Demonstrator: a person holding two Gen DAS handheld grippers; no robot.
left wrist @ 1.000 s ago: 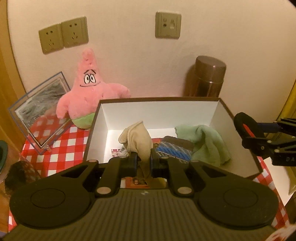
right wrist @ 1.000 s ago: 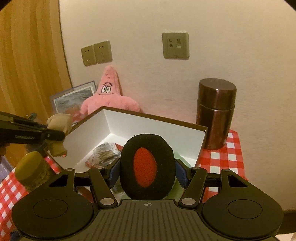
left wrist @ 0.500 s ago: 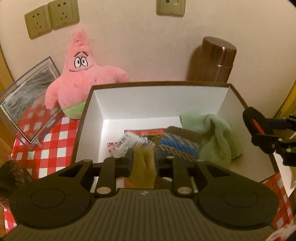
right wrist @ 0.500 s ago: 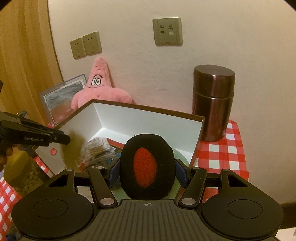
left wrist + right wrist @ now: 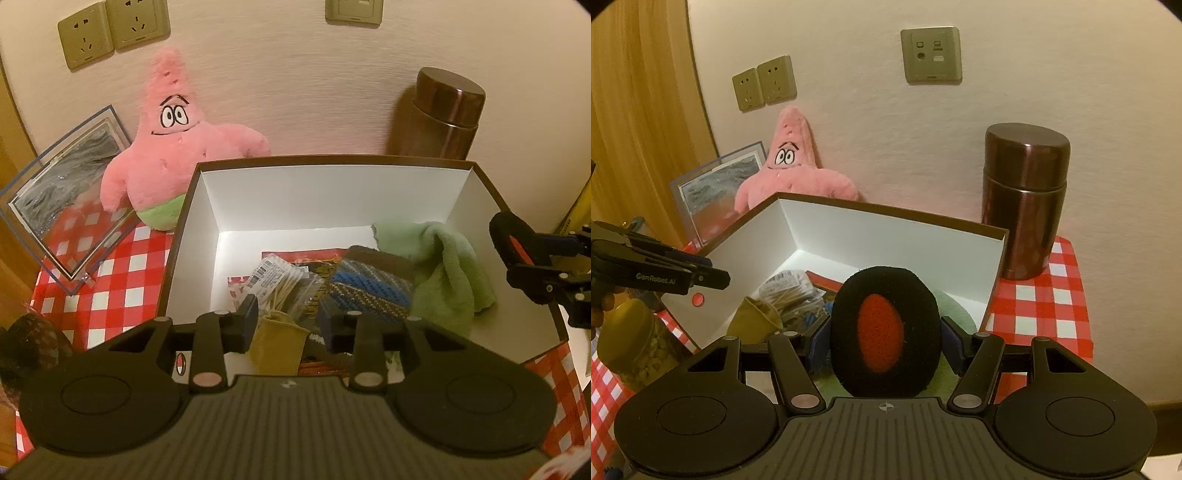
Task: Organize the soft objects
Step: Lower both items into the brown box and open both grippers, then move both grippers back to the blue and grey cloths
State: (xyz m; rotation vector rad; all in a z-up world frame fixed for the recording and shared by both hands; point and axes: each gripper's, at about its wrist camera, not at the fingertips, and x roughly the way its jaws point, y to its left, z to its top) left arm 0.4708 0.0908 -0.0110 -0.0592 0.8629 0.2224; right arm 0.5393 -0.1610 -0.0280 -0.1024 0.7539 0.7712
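Your left gripper (image 5: 286,322) is spread, jaws apart over the tan sock (image 5: 277,345), which lies in the near end of the box (image 5: 317,184). Your right gripper (image 5: 884,336) pinches the black-and-red ear pad (image 5: 885,330) over the box's right side. A green towel (image 5: 439,273) and striped cloth (image 5: 369,286) lie inside; a pink plush (image 5: 177,147) sits behind.

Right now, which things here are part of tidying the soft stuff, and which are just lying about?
Part of the job: box, tan sock, ear pad, green cloth, pink plush star.
Lying about: metal flask, picture frame, jar.
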